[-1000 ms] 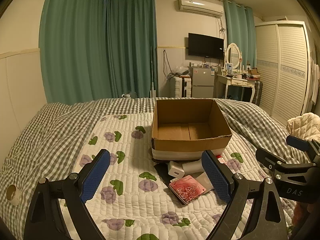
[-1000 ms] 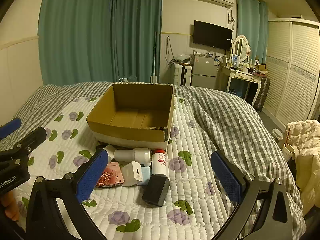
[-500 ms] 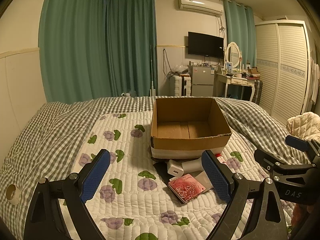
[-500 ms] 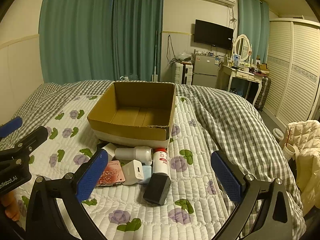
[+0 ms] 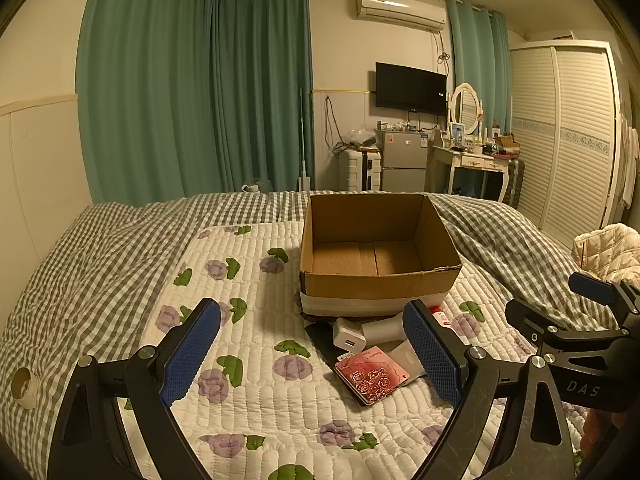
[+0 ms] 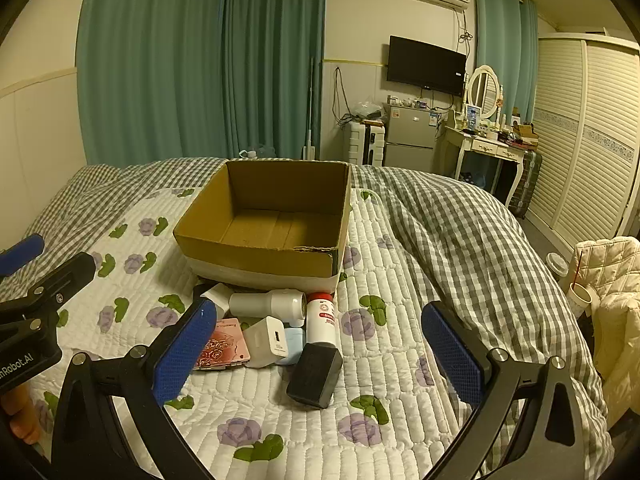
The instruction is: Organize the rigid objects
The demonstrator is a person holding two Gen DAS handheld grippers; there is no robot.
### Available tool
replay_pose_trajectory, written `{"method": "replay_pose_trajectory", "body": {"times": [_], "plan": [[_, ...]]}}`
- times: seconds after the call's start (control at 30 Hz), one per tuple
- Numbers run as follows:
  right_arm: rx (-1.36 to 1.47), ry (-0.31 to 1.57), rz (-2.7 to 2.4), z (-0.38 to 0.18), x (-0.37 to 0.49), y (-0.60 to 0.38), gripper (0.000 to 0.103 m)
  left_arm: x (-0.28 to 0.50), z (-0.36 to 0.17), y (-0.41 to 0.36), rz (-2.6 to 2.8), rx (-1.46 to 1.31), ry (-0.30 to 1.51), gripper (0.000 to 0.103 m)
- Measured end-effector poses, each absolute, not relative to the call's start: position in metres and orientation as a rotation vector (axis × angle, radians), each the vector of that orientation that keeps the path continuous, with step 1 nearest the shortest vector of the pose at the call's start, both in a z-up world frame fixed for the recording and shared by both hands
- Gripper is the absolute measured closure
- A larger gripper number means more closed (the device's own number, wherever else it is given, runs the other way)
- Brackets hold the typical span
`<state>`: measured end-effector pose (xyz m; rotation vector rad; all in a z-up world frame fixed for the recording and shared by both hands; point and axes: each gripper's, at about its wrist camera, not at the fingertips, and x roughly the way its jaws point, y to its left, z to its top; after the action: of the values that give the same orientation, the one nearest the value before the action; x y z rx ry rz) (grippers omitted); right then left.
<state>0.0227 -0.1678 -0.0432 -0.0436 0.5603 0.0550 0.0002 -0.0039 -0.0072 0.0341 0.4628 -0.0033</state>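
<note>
Both jaws gape wide: left gripper (image 5: 312, 350) and right gripper (image 6: 320, 348) hover empty. A cardboard box (image 6: 260, 246) sits at 12 o'clock beyond the black case (image 6: 314, 374) and white charger (image 6: 267, 340).

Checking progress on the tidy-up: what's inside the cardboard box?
The cardboard box shows only its bare brown floor; nothing lies on the visible part. The near wall hides the front strip of the floor, so that strip cannot be checked.

Cardboard box (image 6: 264, 236) open-topped, interior bare; small items (image 6: 280, 328) crowd its near wall.
</note>
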Motion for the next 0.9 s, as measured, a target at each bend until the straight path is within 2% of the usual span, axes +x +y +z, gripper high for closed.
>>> {"method": "replay_pose_trajectory", "body": {"times": [0.9], "plan": [[-0.043, 0.574, 0.052, -0.0449, 0.0229, -0.1662, 0.000, 0.0000, -0.0136, -0.0092, -0.011, 0.035, 0.470, 0.008]]}}
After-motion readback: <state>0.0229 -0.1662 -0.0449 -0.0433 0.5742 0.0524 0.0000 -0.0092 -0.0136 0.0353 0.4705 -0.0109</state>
